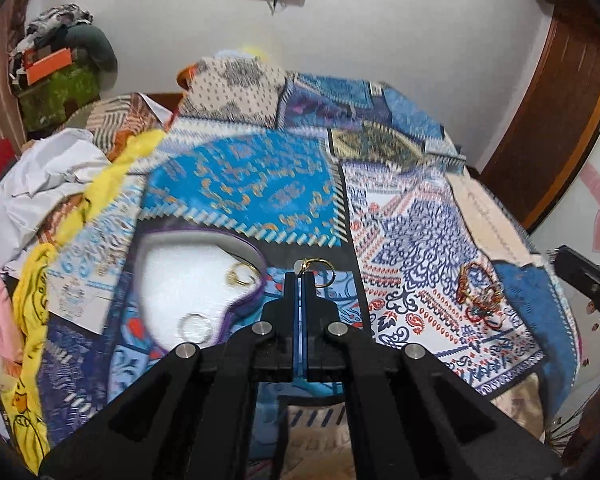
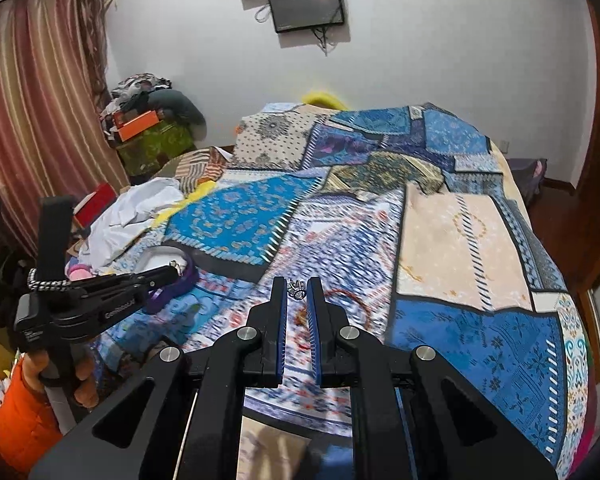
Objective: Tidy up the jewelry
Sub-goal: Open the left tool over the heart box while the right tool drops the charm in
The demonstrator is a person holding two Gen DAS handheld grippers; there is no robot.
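A gold ring (image 1: 320, 273) sits pinched at the very tip of the left tool (image 1: 300, 276), whose fingers are pressed together on it. The ring stands out to the right of the tips, its loop facing the camera, above the patchwork bedspread (image 1: 412, 216). Part of its band is hidden behind the fingertips, and a pale bit at the top cannot be made out.

Just left of it lies a heart-shaped box (image 1: 180, 280) with a purple rim and white lining, holding another gold ring (image 1: 242, 274) and a silver ring (image 1: 196, 327); its lower edge is cut off by the tool.

The right tool (image 2: 297, 286) is nearly closed on a small silver trinket (image 2: 296, 289) held between its tips; the piece is too small and blurred to name. Under it, on the bedspread, lies a tangle of red and orange bangles (image 1: 480, 294), smeared in the right view.

A hand with an orange sleeve (image 2: 20, 412) grips the left tool's handle.
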